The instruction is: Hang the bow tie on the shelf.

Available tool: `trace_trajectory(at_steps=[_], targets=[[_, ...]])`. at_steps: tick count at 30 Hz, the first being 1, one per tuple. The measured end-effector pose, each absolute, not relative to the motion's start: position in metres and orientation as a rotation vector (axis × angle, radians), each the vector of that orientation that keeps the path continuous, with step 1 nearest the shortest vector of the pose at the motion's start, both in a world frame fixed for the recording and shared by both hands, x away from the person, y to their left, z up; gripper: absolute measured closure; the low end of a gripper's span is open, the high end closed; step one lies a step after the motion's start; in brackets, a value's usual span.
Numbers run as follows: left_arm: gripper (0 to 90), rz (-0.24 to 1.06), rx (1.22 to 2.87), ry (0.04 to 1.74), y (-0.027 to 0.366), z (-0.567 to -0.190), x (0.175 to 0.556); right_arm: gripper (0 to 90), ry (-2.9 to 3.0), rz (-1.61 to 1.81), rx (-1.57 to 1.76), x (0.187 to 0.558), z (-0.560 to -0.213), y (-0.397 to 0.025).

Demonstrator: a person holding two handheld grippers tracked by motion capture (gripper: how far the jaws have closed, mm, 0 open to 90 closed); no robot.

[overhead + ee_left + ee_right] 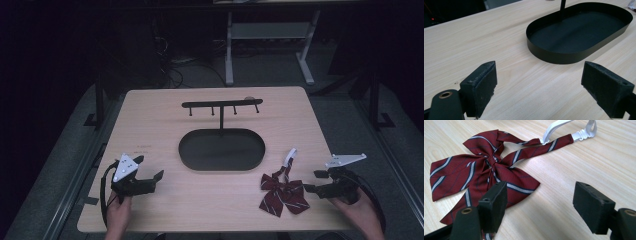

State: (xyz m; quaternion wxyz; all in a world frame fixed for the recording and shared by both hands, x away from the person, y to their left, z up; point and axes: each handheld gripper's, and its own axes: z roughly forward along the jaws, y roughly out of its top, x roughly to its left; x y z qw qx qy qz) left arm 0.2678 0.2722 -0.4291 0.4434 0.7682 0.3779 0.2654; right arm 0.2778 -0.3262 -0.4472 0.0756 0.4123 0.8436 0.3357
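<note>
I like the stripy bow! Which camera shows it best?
The right gripper view: the dark red striped fabric bow tie lies close, its stripes and white strap clear. The high view shows it small, near the right gripper.

- A lab or test room rather than a home — the pale wood counter (150, 120) stands alone on grey carpet in a dark room.
- Beyond the counter's far edge, loose cables (175, 65) lie tangled on the floor.
- Also behind the counter stands a white metal desk frame (270, 45) — bare legs and crossbar.
- Dark stand poles (99, 95) flank the counter's sides.
</note>
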Motion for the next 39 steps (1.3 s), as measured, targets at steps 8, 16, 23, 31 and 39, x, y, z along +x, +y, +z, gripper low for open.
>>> trace_trajectory(at_steps=[8,16,23,31,39], targets=[[13.0,0.651,1.905,0.947,0.274,-0.430,0.268,26.3,2.548,1.018,1.243,0.283,-0.446,-0.323],[12.9,0.657,1.910,0.931,0.271,-0.429,0.266,26.6,2.544,1.059,1.212,0.292,-0.432,-0.320],[13.0,0.660,1.896,0.941,0.273,-0.428,0.266,30.6,2.540,0.987,1.203,0.306,-0.416,-0.311],[13.0,0.669,1.894,0.939,0.274,-0.428,0.266,33.7,2.564,0.896,1.208,0.328,-0.411,-0.300],[12.9,0.663,1.898,0.935,0.272,-0.429,0.267,38.3,2.573,0.830,1.222,0.346,-0.414,-0.296]])
